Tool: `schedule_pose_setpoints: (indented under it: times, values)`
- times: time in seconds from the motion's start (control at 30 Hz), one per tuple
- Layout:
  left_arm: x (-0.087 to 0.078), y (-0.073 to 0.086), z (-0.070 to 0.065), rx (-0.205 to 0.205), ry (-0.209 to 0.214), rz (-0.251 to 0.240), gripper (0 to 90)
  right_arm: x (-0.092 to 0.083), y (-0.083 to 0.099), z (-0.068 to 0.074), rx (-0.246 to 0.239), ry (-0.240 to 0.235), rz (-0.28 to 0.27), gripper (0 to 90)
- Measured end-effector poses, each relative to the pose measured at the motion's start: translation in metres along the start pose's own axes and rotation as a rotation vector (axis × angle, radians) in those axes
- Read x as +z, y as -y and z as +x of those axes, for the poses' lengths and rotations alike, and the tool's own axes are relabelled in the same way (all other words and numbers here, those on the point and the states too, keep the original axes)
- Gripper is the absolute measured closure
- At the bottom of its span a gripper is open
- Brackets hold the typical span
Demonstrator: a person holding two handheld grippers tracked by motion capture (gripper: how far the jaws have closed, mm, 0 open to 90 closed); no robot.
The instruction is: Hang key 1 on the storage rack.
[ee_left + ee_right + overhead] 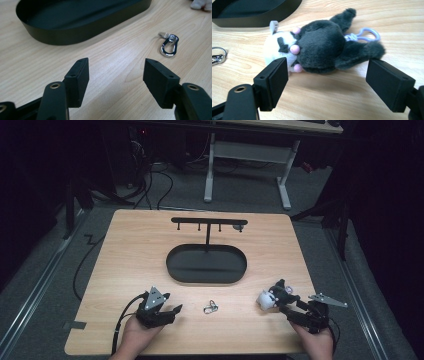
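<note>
Plush toy [319, 47]: lies on the surface [135, 245] at near right, beside the black tray [206, 264].
Right tongs [327, 82]: open, jaws on both sides of the toy, not touching.
Left tongs [116, 75]: open, empty, near left.
Metal clip [170, 45]: between both tongs.
Handling: probably soft, light, easily squeezed.
Hold: best at the round dark head, not the thin ears or lilac ring [364, 35].
</note>
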State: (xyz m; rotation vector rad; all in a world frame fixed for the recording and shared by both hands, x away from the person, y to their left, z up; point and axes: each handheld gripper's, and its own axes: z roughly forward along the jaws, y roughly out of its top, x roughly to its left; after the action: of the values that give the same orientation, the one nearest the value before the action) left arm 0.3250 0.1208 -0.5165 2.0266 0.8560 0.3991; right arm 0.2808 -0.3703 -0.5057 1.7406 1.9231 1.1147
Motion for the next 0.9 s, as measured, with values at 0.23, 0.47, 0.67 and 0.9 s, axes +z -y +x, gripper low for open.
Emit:
schedule_pose_setpoints:
  times: [0.23, 0.47, 0.67, 0.9]
  values:
    - [0.0, -0.002, 0.001, -0.006, -0.005, -0.006, 38.4, -0.007, 0.005, -0.006, 0.009, 0.003, -0.023, 19.7]
    - [-0.001, 0.0, 0.001, -0.01, 0.0, -0.007, 38.4, -0.013, 0.006, -0.001, -0.081, 0.011, -0.038, 64.8]
    - [-0.007, 0.004, 0.003, -0.009, -0.011, -0.003, 38.2, 0.0, 0.001, -0.004, -0.142, 0.06, 0.019, 83.3]
    - [-0.027, 0.017, 0.007, -0.035, -0.059, -0.014, 38.3, 0.02, -0.013, -0.013, -0.142, 0.072, 0.027, 83.2]
